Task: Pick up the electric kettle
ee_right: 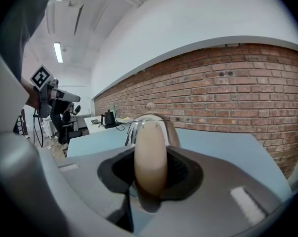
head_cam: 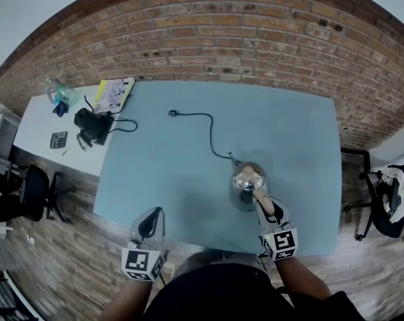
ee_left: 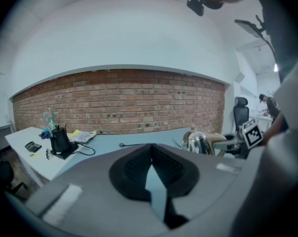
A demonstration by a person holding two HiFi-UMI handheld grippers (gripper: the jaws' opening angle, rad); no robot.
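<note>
Right tongs (ee_right: 150, 162) pinch the kettle handle (ee_right: 150, 147); left tongs (ee_left: 151, 149) pressed together, cord (head_cam: 211, 134) beyond.

Light: bright and even; ceiling strip lamps (ee_right: 58, 52) glow at the upper left of the right gripper view.
Shadows: soft, faint patch on the table (head_cam: 182, 199), lower middle of the head view.
Glare: small highlights on the steel electric kettle (head_cam: 246, 187).
Distortion: strong fisheye in all 3 views; the brick wall (head_cam: 222, 39) bows, and the corners of the 2 gripper views go black.
Focus: nearest foreground soft in the gripper views, the far wall sharper.

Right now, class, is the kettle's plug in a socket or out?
Out: the plug lies bare on the table, cord running to the kettle.
</note>
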